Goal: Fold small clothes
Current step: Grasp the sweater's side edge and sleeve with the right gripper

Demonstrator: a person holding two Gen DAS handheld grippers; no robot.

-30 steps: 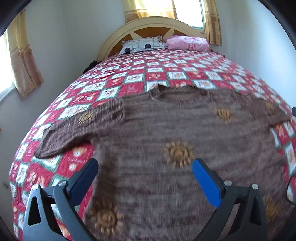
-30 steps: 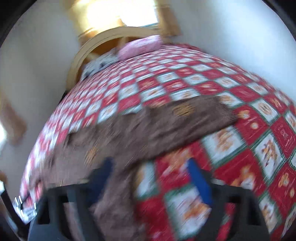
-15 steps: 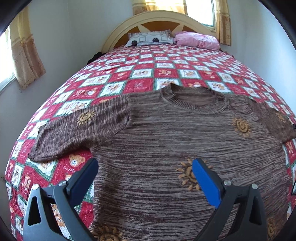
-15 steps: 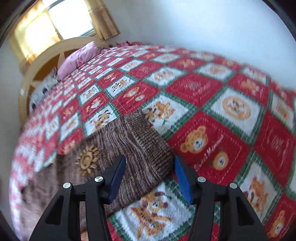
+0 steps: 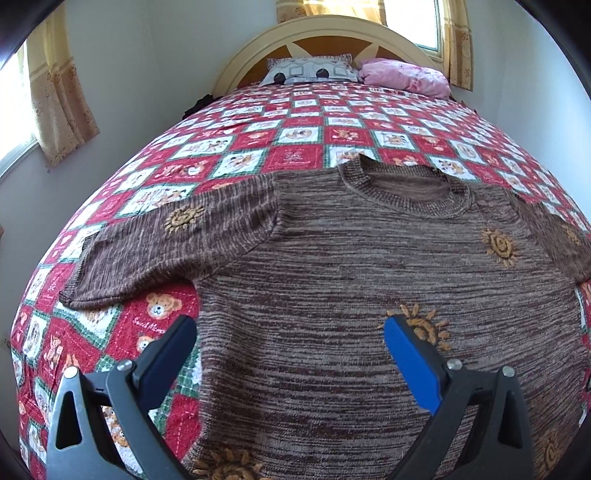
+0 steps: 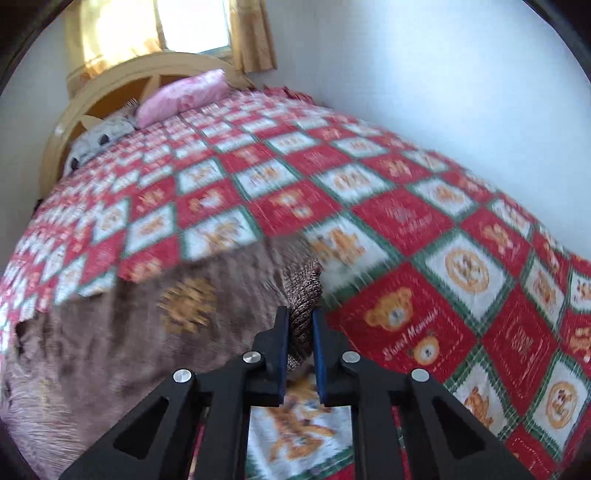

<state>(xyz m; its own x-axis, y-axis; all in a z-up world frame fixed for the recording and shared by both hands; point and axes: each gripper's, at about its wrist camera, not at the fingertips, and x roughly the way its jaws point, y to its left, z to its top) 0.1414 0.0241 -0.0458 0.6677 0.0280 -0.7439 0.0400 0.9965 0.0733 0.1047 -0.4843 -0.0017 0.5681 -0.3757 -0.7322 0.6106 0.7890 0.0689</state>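
On the bed, spread flat: brown knit sweater (image 5: 351, 280) with orange sun motifs, neck toward the far headboard, hem toward the near edge.

Change since half a second ago: right gripper (image 6: 300, 325), then wide apart astride the right sleeve cuff (image 6: 304, 295), has drawn together and now pinches that ribbed cuff between its two pads, the cuff bunched upward. Right view is blurred. Left gripper (image 5: 288, 339) is unchanged, spread wide and holding nothing, poised over the sweater's lower body.

Relation to grippers: left gripper's left finger (image 5: 166, 354) sits over bare quilt just beside the sweater's left side seam; its right finger over the chest, at a sun motif. Left sleeve (image 5: 173, 247) lies extended to the left, flat, well apart from either gripper.

Edges and room: red, white and green bear-patterned quilt (image 6: 424, 221) shows open beyond the collar to the far end, and to the right of the gripped cuff up to the white wall (image 6: 443, 74). Pink pillow (image 5: 406, 75) and grey patterned pillow (image 5: 310, 68) rest against the headboard (image 5: 325, 33), well apart from the sweater. Curtains (image 5: 59, 107) hang at left.
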